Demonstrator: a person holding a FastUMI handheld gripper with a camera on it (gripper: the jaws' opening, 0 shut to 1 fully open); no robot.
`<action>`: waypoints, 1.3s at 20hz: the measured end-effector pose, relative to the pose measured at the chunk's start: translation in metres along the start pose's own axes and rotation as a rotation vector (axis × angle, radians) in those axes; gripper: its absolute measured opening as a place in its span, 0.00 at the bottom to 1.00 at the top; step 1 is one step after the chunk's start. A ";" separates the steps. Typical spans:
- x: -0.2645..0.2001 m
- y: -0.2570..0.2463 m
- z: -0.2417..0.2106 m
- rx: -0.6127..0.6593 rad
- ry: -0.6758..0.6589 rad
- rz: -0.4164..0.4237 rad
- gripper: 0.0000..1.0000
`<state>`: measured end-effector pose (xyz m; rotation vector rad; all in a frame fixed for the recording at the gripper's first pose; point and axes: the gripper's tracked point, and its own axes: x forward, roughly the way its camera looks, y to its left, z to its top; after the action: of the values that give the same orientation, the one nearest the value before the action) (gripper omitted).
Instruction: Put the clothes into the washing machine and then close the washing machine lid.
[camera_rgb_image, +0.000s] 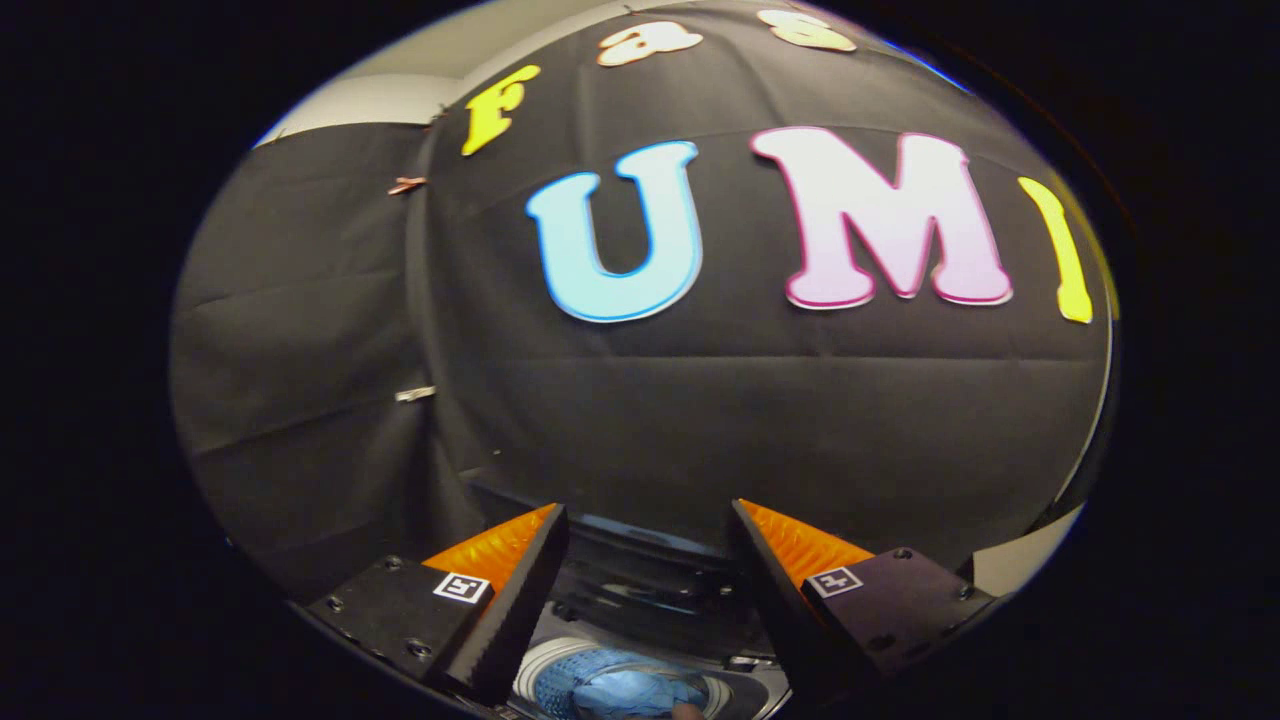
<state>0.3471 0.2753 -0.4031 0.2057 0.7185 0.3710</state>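
Clothes (625, 690) in washing machine (640, 600), tool (650, 520) open, empty

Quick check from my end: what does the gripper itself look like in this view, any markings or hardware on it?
The gripper has two wedge-shaped fingers tapering to points, their inner faces ribbed. Each is fixed to a dark, blocky mount with visible screw heads. A small square black-and-white marker sits on each mount. No cables or sleeves are visible.

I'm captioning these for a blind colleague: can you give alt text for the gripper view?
The gripper, open and holding nothing, hangs above a top-loading washing machine whose drum holds blue clothes, seen between the fingers. The machine's dark raised lid stands just beyond them, with the booth's black cloth wall behind it.
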 end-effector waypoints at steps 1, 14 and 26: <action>0.002 -0.008 0.000 0.000 -0.003 -0.042 0.99; 0.012 -0.070 -0.018 0.019 0.050 -0.290 0.99; 0.008 -0.069 -0.025 0.038 0.083 -0.296 1.00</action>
<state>0.3537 0.2169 -0.4474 0.1180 0.8250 0.0838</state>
